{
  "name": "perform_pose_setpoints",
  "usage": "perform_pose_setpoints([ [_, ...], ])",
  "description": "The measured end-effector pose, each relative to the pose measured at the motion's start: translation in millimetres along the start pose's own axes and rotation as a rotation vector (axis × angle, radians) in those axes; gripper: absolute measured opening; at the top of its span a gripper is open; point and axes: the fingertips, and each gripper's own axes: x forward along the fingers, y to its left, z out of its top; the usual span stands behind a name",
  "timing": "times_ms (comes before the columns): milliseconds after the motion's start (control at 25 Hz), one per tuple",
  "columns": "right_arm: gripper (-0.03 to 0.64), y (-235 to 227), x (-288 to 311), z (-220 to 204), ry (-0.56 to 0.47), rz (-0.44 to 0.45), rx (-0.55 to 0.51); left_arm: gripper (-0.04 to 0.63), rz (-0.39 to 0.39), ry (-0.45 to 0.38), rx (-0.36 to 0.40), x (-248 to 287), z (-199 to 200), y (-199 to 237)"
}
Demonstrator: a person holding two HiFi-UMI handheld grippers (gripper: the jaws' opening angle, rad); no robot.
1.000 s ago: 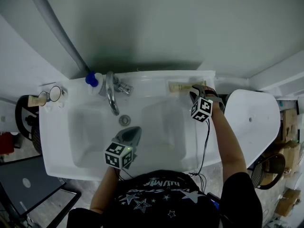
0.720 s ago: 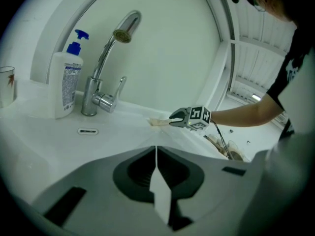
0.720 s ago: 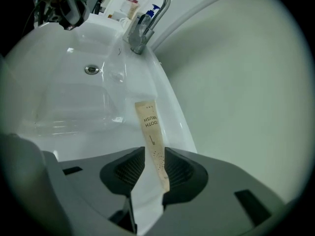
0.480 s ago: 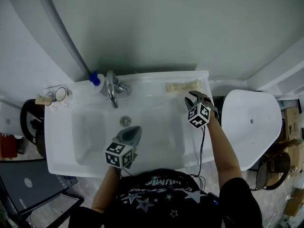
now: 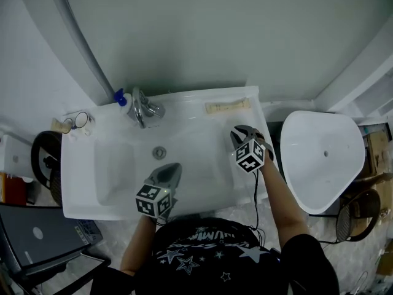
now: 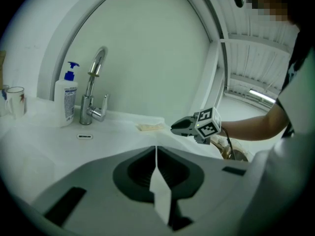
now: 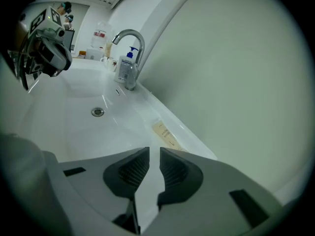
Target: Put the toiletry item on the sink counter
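Withdrawn right gripper (image 5: 236,132), flat beige sachet (image 5: 228,107)

- A white sink counter (image 5: 77,165) stands against the wall. Its basin is sunk in the middle, with a round drain (image 5: 159,153) at the bottom.
- A chrome tap (image 5: 140,106) rises from the back ledge, left of centre, its spout arching over the basin.
- A white soap bottle (image 5: 120,97) with a blue pump stands upright just beside the tap, on its left.
- A flat beige packet (image 5: 227,107) lies on the back ledge near the right corner, lengthwise along the wall and well apart from the tap.
- A clear glass cup (image 5: 80,120) stands upright at the far left back corner.
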Motion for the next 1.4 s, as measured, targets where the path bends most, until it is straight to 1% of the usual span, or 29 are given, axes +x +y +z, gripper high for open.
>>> perform_pose_setpoints([
  [120, 0.052, 10, -16, 0, -0.028, 0.000, 0.027, 0.021, -0.001, -0.004, 0.013, -7, -4, -15],
  [320, 0.026, 26, -49, 4, -0.110, 0.029, 0.166, 0.021, 0.018, -0.020, 0.019, -22, -11, -37],
  [520, 0.014, 47, -80, 3, -0.165, 0.064, 0.218, 0.021, 0.042, -0.036, 0.022, -38, -19, -58],
  [720, 0.014, 67, -115, -7, -0.203, 0.118, 0.296, 0.021, 0.044, -0.044, 0.037, -50, -30, -91],
  [1040, 0.014, 94, -171, -28, -0.247, 0.144, 0.345, 0.021, 0.034, -0.047, 0.057, -79, -55, -148],
  [1400, 0.014, 134, -217, -48, -0.283, 0.190, 0.367, 0.021, 0.063, -0.056, 0.056, -118, -82, -191],
])
